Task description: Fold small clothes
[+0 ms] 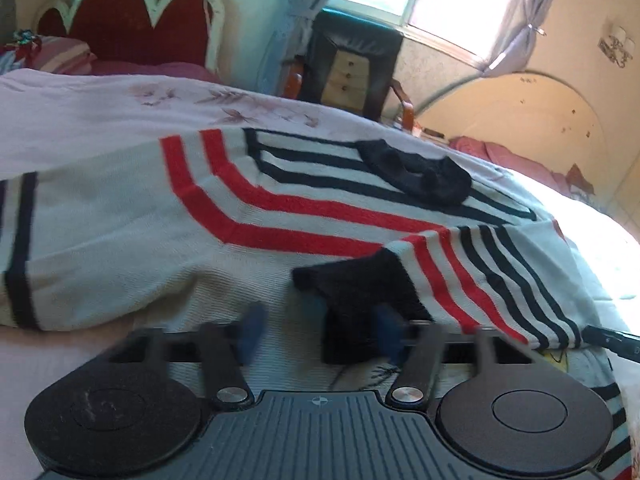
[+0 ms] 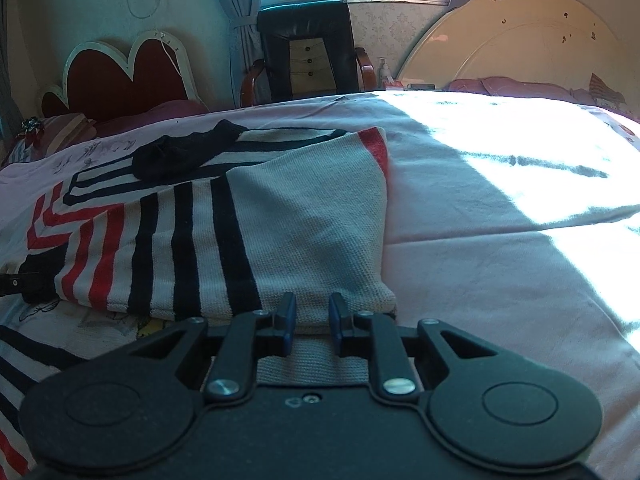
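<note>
A white knit sweater (image 1: pixel 120 220) with red and navy stripes lies on the bed; it also shows in the right wrist view (image 2: pixel 304 216). One striped sleeve (image 1: pixel 492 280) is folded across its body, ending in a black cuff (image 1: pixel 360 284). My left gripper (image 1: pixel 320 328) is open with its blue fingertips either side of that cuff. My right gripper (image 2: pixel 313 320) is open, a narrow gap between its tips, with the sweater's folded edge lying between them. The black collar (image 2: pixel 176 156) lies at the far end, also seen in the left wrist view (image 1: pixel 416 176).
The bed has a pink sheet (image 2: pixel 500 240), sunlit at the right. A red scalloped headboard (image 2: pixel 120 76) and pillows stand at the far left. A black chair (image 2: pixel 308 48) stands by the window. A round white board (image 2: pixel 512 36) leans on the far wall.
</note>
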Motion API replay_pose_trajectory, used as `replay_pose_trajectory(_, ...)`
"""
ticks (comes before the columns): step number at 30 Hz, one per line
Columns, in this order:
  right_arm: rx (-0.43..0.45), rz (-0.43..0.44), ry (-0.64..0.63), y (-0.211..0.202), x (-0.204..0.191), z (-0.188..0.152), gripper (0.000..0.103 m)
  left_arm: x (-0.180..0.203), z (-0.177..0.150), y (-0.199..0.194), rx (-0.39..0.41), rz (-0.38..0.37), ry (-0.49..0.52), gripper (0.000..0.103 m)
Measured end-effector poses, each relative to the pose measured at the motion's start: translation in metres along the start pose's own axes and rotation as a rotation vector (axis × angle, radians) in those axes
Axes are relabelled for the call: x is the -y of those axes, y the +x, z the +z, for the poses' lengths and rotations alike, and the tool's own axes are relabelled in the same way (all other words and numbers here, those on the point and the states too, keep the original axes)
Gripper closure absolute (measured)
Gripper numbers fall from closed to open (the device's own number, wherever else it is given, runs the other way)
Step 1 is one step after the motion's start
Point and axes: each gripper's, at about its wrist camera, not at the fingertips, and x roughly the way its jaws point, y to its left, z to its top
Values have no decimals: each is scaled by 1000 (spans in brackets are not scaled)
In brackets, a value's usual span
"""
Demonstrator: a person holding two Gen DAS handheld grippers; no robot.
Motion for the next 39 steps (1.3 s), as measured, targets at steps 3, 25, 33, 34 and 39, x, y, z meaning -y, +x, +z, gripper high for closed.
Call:
replay_pose_trajectory(3,-4,-2,18,-3,0,1,83,-44,-9,-28,68,21,-93,14)
replay_pose_trajectory(25,101,62,156,-5,-72,23,81,-333,-66,-85,406,156,-876,47)
replay_pose_trajectory(33,110,81,133,-5,-101,29,81,-270,-14,-94,396,91,-446,98)
replay_pose_trajectory(34,110,82,132,-6,-103,29,81,-252,-6,-90,387,65,-378,98)
replay_pose_trajectory(39,115,84,151,-10,-101,25,81,-166,23,-59,326,-23,-134,98)
